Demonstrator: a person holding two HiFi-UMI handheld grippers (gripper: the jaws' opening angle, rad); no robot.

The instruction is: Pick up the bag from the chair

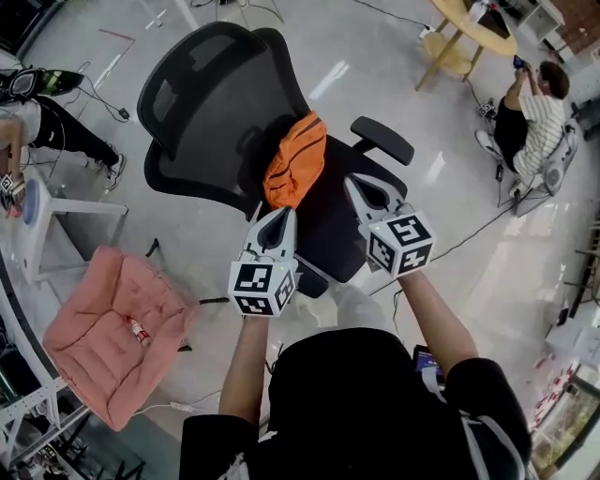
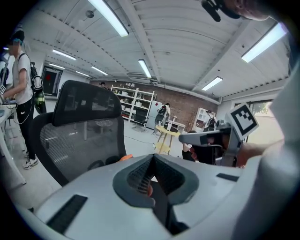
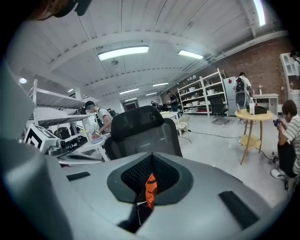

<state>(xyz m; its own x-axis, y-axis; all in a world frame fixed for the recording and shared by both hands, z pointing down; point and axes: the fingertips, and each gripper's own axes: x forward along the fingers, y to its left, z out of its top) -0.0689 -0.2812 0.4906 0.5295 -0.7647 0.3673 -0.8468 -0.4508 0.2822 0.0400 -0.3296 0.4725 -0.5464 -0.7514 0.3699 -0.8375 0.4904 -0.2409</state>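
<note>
Orange bag (image 1: 295, 159) is lying on the black chair (image 1: 206, 103), on the seat, with its upper end leaning against the backrest. The holder is standing in front of the chair and pointing both tools at the seat. Left gripper (image 1: 284, 214) is hovering just below the bag's lower end, tip right beside it; can't tell if it is touching. Its jaws are sitting pressed together with only a thin slit showing, and they are not gripping anything; in the left gripper view a bit of orange is peeking over the body beside the backrest. Right gripper (image 1: 354, 183) is hanging over the seat to the bag's right, near it but apart, with the armrest (image 1: 382, 139) just beyond. Its jaws are also drawn together and empty, and in the right gripper view a strip of the bag is showing through the slit behind them. Pink cushion (image 1: 117, 328) is lying on the floor (image 1: 441, 234) to the left of the chair. A person in a striped shirt (image 1: 534, 112) is sitting far right, near a round wooden table (image 1: 469, 28).
</note>
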